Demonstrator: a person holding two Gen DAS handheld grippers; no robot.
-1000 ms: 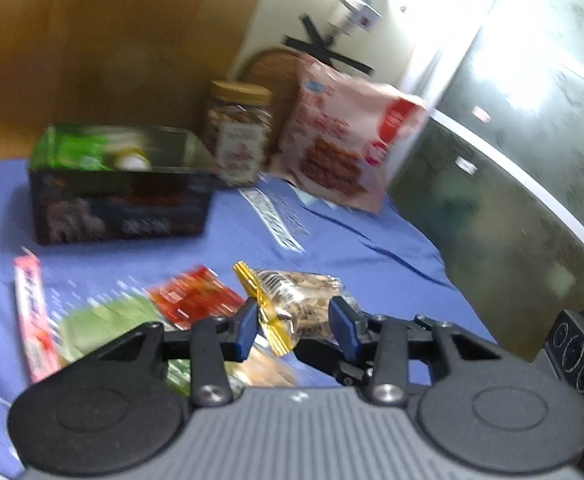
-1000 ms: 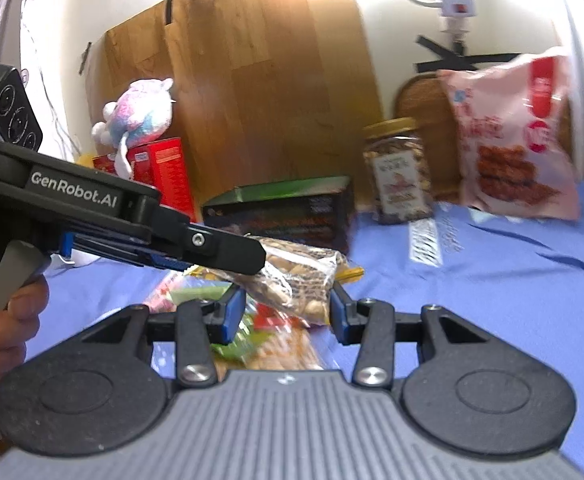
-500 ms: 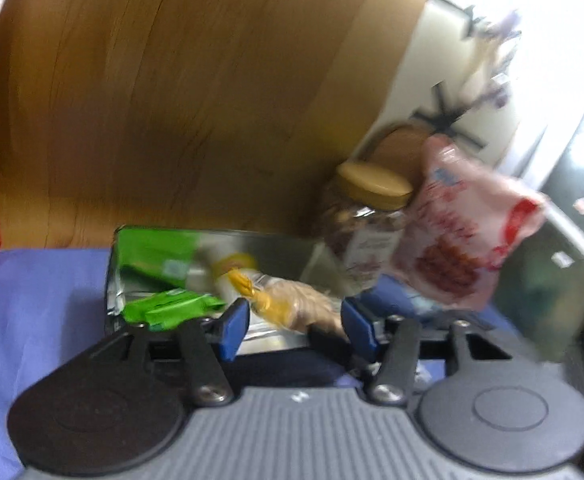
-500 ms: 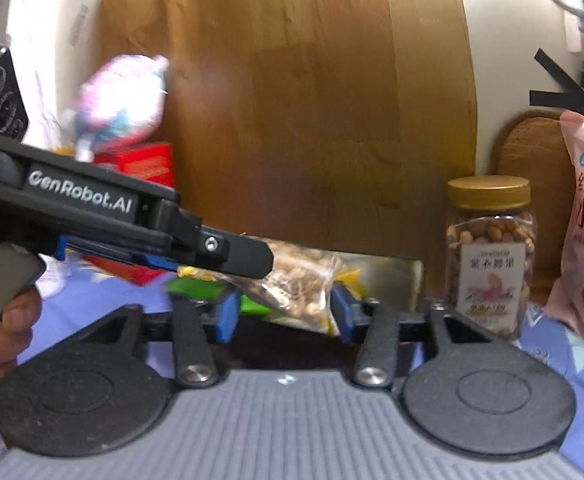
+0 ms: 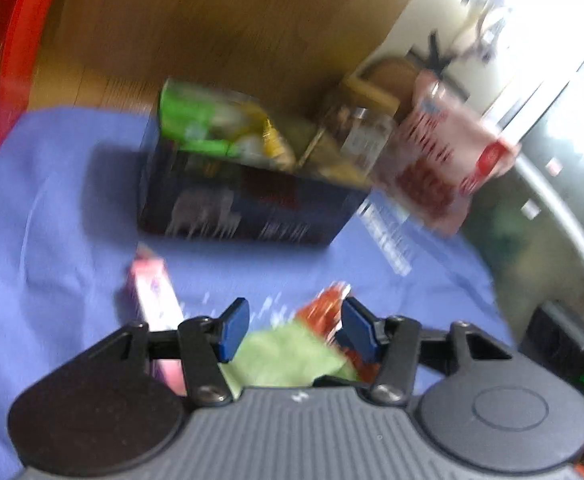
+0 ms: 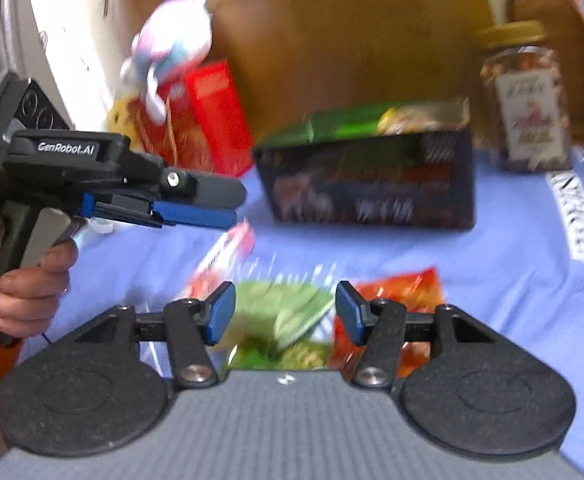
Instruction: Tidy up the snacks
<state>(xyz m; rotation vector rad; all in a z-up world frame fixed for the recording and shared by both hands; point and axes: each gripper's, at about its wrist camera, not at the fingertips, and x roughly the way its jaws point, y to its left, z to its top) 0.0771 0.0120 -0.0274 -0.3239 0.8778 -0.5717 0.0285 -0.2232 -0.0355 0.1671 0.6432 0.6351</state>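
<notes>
A dark open box (image 5: 248, 204) stands on the blue cloth (image 5: 52, 200) and holds green and yellow snack packets (image 5: 212, 128); it also shows in the right wrist view (image 6: 372, 184). My left gripper (image 5: 294, 330) is open and empty above a green packet (image 5: 284, 356), a red packet (image 5: 328, 308) and a pink packet (image 5: 152, 296). My right gripper (image 6: 284, 316) is open and empty over the green packet (image 6: 284, 312), with the red packet (image 6: 404, 292) to its right. The left gripper's body (image 6: 132, 176) shows at the left of that view.
A nut jar (image 6: 528, 100) and a pink biscuit bag (image 5: 444, 156) stand right of the box. A red carton (image 6: 216, 116) and a plush toy (image 6: 172, 44) are at the back left. A wooden board (image 5: 212, 20) stands behind.
The left gripper carried the clear nut packet over the box, let it go and drew back, now open. The right gripper also pulled back toward the loose packets.
</notes>
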